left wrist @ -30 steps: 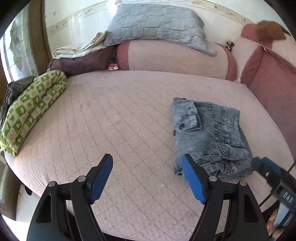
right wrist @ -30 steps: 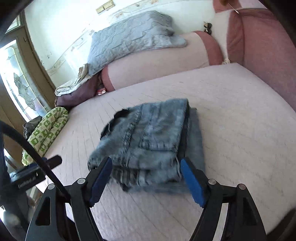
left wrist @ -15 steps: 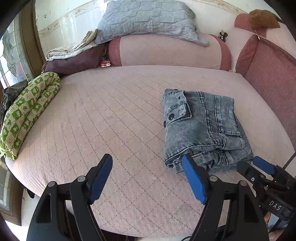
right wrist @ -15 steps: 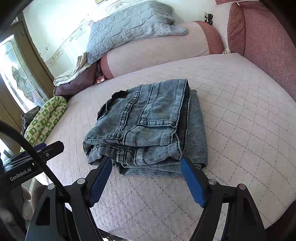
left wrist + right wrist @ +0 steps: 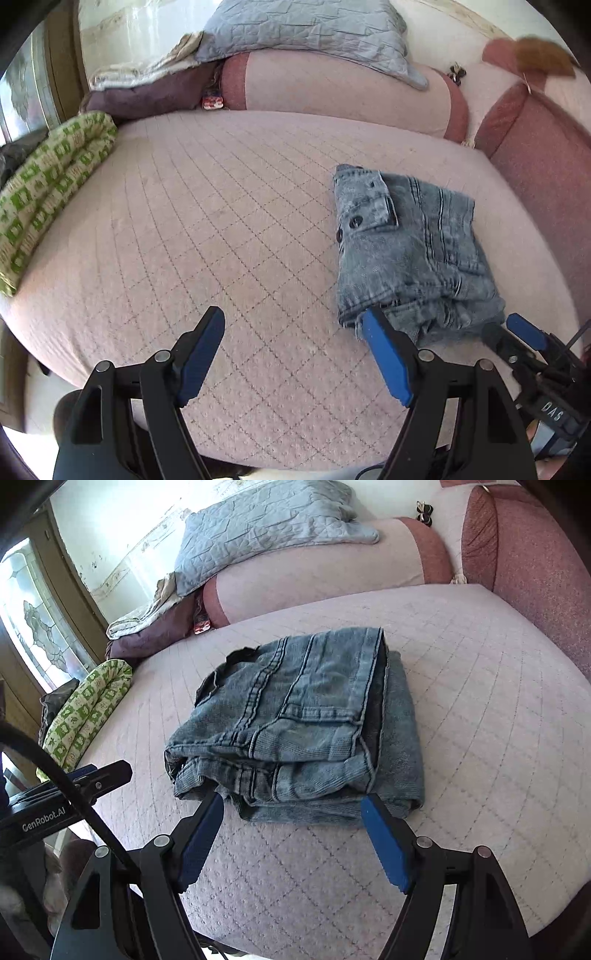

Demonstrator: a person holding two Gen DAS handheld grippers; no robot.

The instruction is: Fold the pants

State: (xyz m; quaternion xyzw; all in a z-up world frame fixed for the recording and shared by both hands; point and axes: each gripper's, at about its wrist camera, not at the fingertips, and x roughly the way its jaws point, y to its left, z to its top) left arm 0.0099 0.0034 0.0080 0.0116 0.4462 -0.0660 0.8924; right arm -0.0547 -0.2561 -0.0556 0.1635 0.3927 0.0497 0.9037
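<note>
**Desk:** Right wrist view — what is it showing?

**Photographer:** Folded denim pants (image 5: 295,720) are lying in a thick rectangular bundle on a quilted pink bed cover (image 5: 480,701), toward the near edge. The right gripper (image 5: 291,825) is hovering just in front of the bundle, jaws spread wide, gripping nothing.

**Desk:** And the other hand?

**Photographer:** In the left wrist view the left gripper (image 5: 293,347) is hanging over bare cover, jaws likewise released and empty. The pants (image 5: 410,247) are sitting to its right, one fingertip overlapping the bundle's near corner in the picture; contact cannot be told.

**Desk:** How is the denim likely to handle?

**Photographer:** It is looking heavy and fairly stiff for cloth, soft enough to sag, not slippery, not fragile. Stacked layers are showing at the near edge, uneven and slightly splayed, so a pinch on the top layer alone is likely to peel the fold open.

**Desk:** Where to take hold?

**Photographer:** Probably at the two near corners, biting through all layers. Folding is appearing essentially done. A green patterned blanket (image 5: 88,709) and a grey quilted pillow (image 5: 266,524) are resting well apart from the pants.
</note>
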